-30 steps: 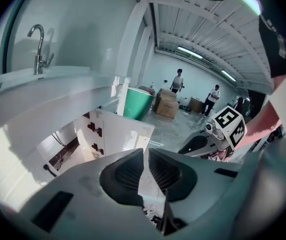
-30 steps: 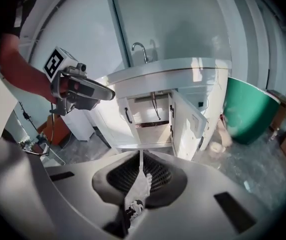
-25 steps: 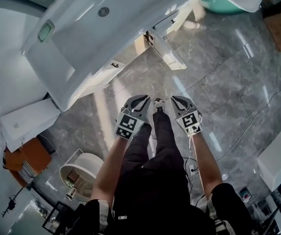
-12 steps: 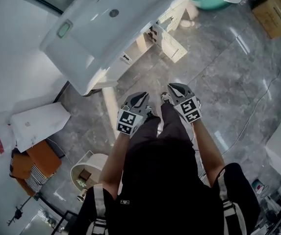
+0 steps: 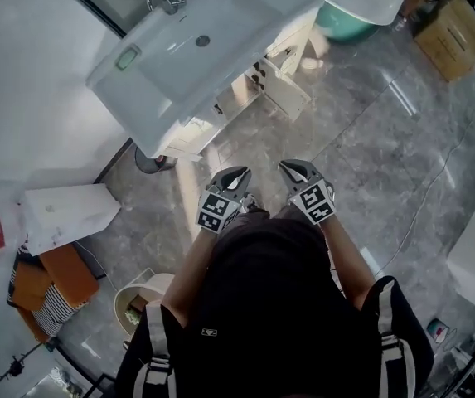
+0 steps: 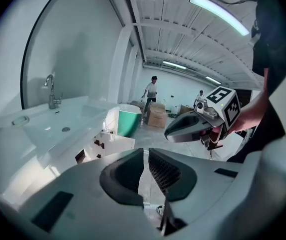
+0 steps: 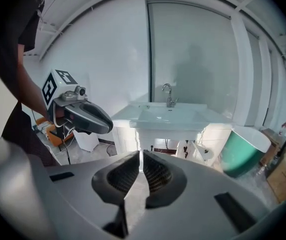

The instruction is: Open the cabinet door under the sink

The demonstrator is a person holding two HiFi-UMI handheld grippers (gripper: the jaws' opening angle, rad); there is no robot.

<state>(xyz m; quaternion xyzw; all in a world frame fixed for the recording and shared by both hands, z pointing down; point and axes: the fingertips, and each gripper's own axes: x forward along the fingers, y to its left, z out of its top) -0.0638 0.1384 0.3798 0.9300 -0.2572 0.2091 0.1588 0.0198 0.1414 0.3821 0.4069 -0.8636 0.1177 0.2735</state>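
Cabinet door (image 5: 287, 98) hangs below the sink (image 5: 196, 48) at the top of the head view. One leaf looks already swung out over the grey floor (image 5: 370, 156). The right gripper view shows that leaf (image 7: 198, 151) ajar beside a dark opening. The panel left of it looks shut, but I can't be sure. A green tub (image 5: 345, 11) stands just beside the vanity on that side, so there is little room there. A thin cable (image 5: 419, 207) crosses the tiles to my right. I hold both tools well apart from the cabinet, close to the body, touching nothing. The left gripper (image 5: 235, 172) has its pads pressed almost together with only a slit between them and nothing in it. The right gripper (image 5: 291, 167) is the same, closed on air.

My read of the risks:
- If I walk in without watching the open leaf, a knee or a tool could knock it and strain the hinge.
- If I reach for a handle with the jaws this tight, they would butt against it rather than take it.
- If I go for the shut panel, the open leaf crowds the approach.
- The cable could snag a foot.
- The floor looks glossy, so I might slip.
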